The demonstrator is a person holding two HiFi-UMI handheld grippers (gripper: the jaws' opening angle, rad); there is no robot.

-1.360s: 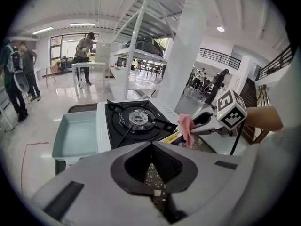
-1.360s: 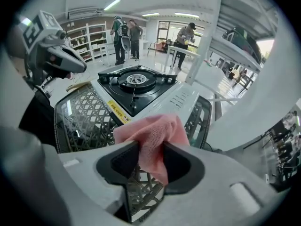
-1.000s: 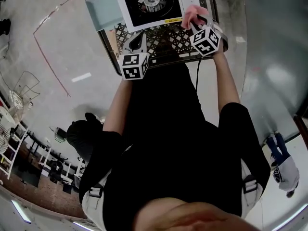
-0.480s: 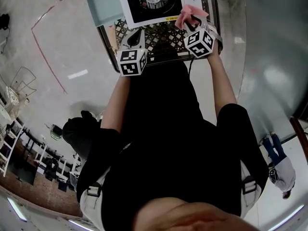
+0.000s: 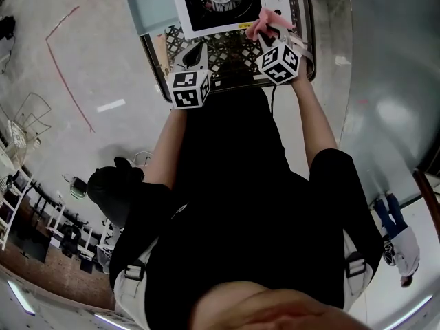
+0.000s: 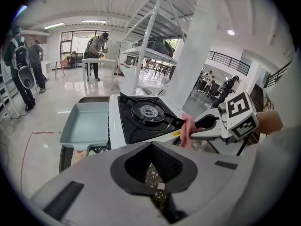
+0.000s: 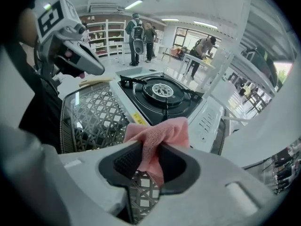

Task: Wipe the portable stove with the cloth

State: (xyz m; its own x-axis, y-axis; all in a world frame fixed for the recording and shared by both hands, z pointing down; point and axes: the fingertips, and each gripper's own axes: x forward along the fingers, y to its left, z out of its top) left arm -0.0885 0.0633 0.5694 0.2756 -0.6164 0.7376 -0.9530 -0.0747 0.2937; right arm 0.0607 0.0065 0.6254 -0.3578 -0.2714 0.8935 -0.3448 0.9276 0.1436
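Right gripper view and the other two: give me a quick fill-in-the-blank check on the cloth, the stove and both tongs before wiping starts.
1. The cloth in the right tongs is ____ in colour.
2. The left tongs are shut and hold ____.
3. The pale tray lies beside the portable stove, on the side of the ____ tongs.

Missing words: pink; nothing; left.
The right tongs are closing, with the cloth between them.

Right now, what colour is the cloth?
Pink. The cloth shows best in the right gripper view.
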